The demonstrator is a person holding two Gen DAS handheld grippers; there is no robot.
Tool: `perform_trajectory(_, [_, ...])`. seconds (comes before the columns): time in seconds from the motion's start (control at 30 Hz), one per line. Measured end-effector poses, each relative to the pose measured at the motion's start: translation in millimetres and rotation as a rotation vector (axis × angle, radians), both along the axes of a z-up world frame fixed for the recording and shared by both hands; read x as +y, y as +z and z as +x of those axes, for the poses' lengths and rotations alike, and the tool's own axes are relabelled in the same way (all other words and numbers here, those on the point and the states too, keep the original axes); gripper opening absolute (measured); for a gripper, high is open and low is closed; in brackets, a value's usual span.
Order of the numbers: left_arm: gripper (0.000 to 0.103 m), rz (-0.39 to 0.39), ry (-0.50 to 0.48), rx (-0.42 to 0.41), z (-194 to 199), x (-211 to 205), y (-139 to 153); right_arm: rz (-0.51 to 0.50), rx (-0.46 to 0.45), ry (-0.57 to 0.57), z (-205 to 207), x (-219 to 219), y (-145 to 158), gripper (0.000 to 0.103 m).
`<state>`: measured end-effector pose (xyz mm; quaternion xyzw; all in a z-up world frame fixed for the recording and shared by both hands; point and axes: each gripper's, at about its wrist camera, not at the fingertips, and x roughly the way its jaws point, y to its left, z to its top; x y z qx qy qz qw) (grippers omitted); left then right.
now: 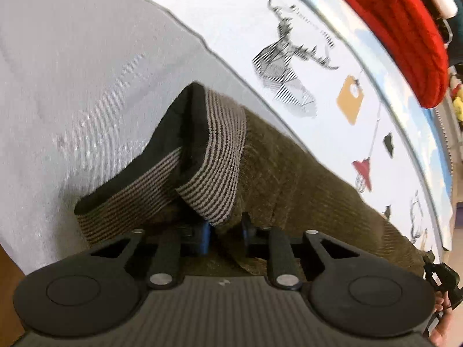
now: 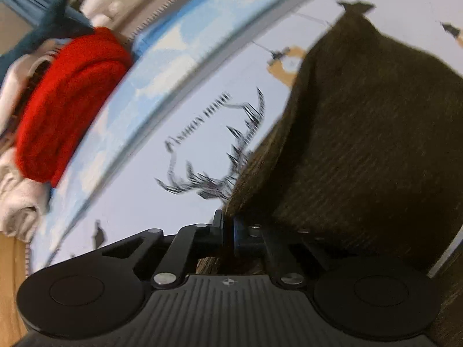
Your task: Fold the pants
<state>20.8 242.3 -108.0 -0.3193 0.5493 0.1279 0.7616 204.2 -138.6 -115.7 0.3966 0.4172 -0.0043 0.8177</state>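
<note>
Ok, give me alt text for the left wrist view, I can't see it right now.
The left gripper is shut on olive-brown pants near their striped ribbed cuffs. The pants lie across a grey sheet and a white cloth printed with a deer; a red knit garment sits beyond.

- In the left wrist view, the grey sheet (image 1: pixel 86 86) lies open across the upper left.
- A red knit bundle (image 1: pixel 405 37) blocks the upper right edge.
- In the right wrist view, raised olive pants (image 2: pixel 361 130) fill the right half; the printed sheet (image 2: pixel 173 110) at centre is open.
</note>
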Motion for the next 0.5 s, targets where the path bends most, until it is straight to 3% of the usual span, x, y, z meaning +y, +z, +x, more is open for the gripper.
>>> perform_trajectory(0.13, [0.017, 0.019, -0.022, -0.059, -8.7, -0.5, 19.1, 0.006, -0.071, -0.003, -32.8, -14.7, 36.6, 0.004])
perform_trajectory(0.3, [0.012, 0.082, -0.083, -0.142, -23.9, 0.2, 42.9, -0.067, -0.163, 0.071, -98.3, -25.1, 78.6, 0.004])
perform_trajectory(0.5, [0.01, 0.151, -0.146, -0.182, -48.4, 11.1, 58.6, -0.151, -0.119, 0.236, -189.9, -33.8, 84.0, 0.004])
